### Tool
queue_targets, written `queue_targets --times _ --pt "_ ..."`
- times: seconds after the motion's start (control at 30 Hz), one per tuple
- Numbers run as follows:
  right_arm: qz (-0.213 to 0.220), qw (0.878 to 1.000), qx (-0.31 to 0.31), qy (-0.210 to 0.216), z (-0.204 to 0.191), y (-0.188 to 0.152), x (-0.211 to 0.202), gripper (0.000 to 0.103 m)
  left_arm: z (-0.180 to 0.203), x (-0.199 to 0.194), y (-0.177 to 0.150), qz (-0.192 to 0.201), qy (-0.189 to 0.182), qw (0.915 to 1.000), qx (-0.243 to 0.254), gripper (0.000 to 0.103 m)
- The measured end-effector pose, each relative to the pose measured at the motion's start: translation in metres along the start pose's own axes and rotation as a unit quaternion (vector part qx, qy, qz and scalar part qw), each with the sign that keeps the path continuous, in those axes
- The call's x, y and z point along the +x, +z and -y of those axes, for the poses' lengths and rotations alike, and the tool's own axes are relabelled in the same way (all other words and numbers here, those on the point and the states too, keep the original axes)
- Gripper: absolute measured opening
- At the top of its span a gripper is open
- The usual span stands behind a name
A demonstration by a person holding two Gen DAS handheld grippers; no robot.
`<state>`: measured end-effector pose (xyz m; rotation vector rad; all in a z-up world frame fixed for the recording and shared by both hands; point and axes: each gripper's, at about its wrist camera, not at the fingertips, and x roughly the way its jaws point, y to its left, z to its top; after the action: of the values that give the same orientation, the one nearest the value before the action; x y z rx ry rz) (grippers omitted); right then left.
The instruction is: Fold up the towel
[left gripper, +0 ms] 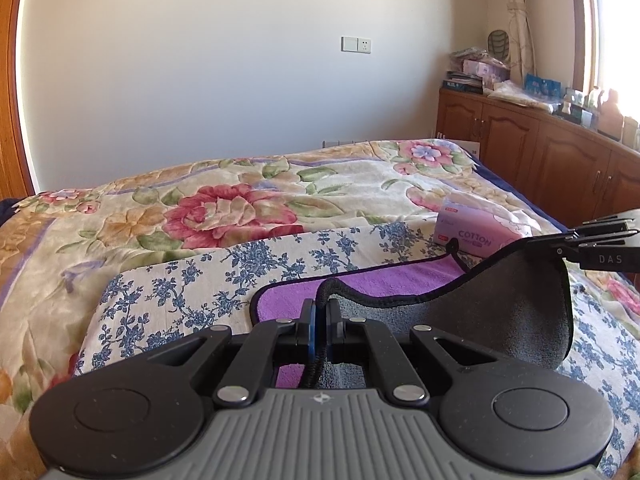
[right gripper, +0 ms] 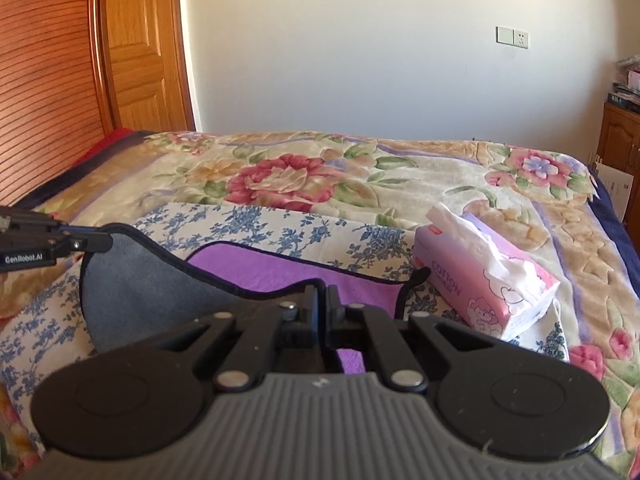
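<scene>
Bright window (left gripper: 608, 32) glare; sharp, fisheye-bent edges

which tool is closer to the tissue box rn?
Right. The right tool grips the towel edge just beside the tissue box. The left tool holds the same edge further along, away from the box.

We see a bed (left gripper: 120, 216) under a floral blanket (right gripper: 320, 168), bearing a blue-flowered cloth (left gripper: 192, 280) and a tissue box (right gripper: 480, 284).
</scene>
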<state>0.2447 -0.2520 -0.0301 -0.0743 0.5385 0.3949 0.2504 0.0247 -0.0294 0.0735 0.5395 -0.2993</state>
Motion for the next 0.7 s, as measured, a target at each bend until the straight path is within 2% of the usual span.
queue_targets --times 0.7 --pt "0.027 1.0 -0.013 -0.006 0.011 0.011 0.017 0.004 -0.013 0.025 0.009 0.013 0.017 0.9998 0.0 0.005"
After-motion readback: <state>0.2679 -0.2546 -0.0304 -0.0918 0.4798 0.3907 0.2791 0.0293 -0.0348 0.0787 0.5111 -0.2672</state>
